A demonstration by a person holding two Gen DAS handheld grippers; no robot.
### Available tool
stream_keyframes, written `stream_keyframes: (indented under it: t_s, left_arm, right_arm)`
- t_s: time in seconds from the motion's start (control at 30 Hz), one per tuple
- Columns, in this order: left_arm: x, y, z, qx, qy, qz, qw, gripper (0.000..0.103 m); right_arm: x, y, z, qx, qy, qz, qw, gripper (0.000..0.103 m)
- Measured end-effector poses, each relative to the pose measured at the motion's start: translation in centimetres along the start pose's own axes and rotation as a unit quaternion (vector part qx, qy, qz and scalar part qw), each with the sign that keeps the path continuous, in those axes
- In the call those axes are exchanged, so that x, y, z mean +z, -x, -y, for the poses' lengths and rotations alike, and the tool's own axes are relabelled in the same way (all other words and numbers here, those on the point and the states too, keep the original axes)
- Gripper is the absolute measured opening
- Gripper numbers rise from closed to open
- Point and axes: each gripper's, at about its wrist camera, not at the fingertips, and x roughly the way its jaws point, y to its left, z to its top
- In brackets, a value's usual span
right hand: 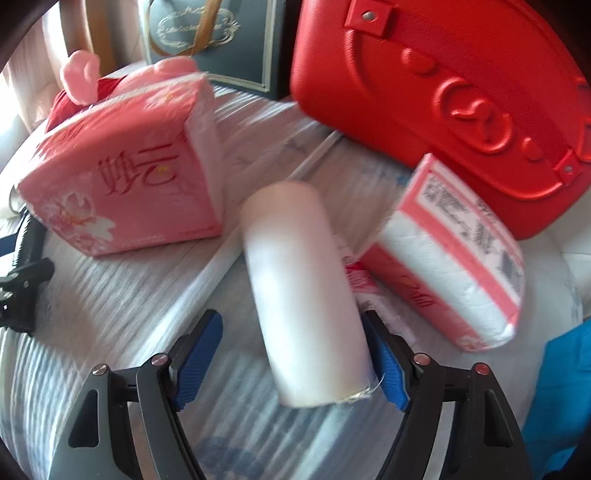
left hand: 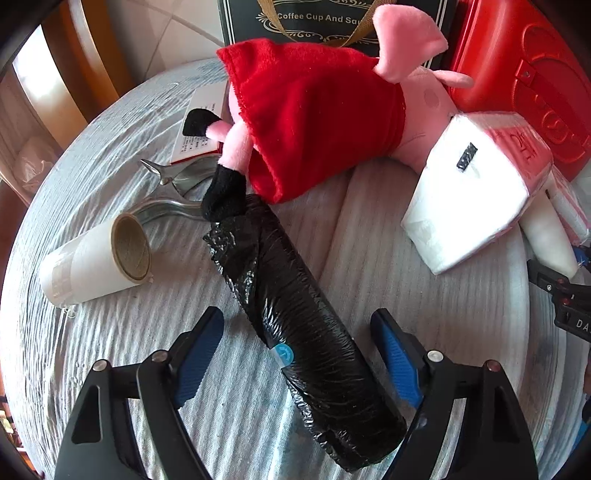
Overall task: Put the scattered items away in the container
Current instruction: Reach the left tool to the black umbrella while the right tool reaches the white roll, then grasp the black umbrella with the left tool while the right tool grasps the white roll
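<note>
nearest my left hand-held gripper [left hand: 297, 354]: black roll of bin bags [left hand: 295, 317], lying on the tabletop [left hand: 110, 332] between my blue pads, which stand wide apart. neither pad looks to touch it; nothing gripped. its far end lies just under the black foot of the plush pig [left hand: 325, 122].

right hand-held gripper [right hand: 293, 354]: also spread wide. white roll [right hand: 303, 295] lies between the pads; the right pad looks to be against its side or very near, the left pad is well clear. right view is motion-blurred, so contact not certain. no grip.

progress, judged from how things lie: little or nothing done. red case [right hand: 436, 103], which i take to be the container, stands at the back right with its lid shut, nothing visibly inside. still out on the tabletop:
- plush pig in red dress, lying on its side
- pink tissue pack [right hand: 122, 177], leaning against the pig
- second tissue pack [right hand: 454, 258], just in front of the red case
- paper roll with cardboard core [left hand: 99, 254], at left
- metal tool [left hand: 173, 192], partly under the pig's leg
- small printed card [left hand: 201, 125] behind it

case probably needs opening before anything goes in.

surface and room: round tabletop under a pale ribbed cloth with clear plastic over it, some glare. dark box printed "coffee cup and sau…" [left hand: 332, 22] at the back edge. wooden chair [left hand: 74, 55] beyond at left; pale tiled floor behind.
</note>
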Motion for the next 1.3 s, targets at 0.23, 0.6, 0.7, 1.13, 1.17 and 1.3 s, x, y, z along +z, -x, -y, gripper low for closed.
stream_keyframes:
  t_s: [0.23,0.6,0.7,1.13,1.17,1.3]
  left_arm:
    - [-0.9,1.4,0.7,-0.022,-0.025,-0.002,0.9994,0.036]
    - [-4.4,5.5,0.6,-0.030,-0.050,0.006,0.9983,0.035]
    - [-5.1,6.9,0.6,-0.029,-0.055,0.007,0.9981,0.035]
    - [-6.3,14.8,-1.2,-0.027,-0.077,0.042,0.9958,0.035]
    - [-6.5,15.7,-1.3,-0.027,-0.079,0.046,0.9954,0.035]
    - [-7.2,19.2,-1.5,-0.022,-0.085,0.064,0.9941,0.035]
  right_arm:
    - [-0.7,1.4,-1.5,0.019,-0.015,-0.010,1.000,0.046]
    - [-5.2,7.7,-3.1,0.026,-0.079,-0.003,0.997,0.044]
    - [-6.7,9.3,-3.6,0.027,-0.092,-0.004,0.995,0.044]
    - [-10.6,16.6,-5.4,0.025,-0.114,0.010,0.993,0.044]
    - [-10.5,17.5,-5.8,0.021,-0.110,0.017,0.994,0.044]
    - [-10.9,22.1,-6.8,0.017,-0.101,0.047,0.994,0.044]
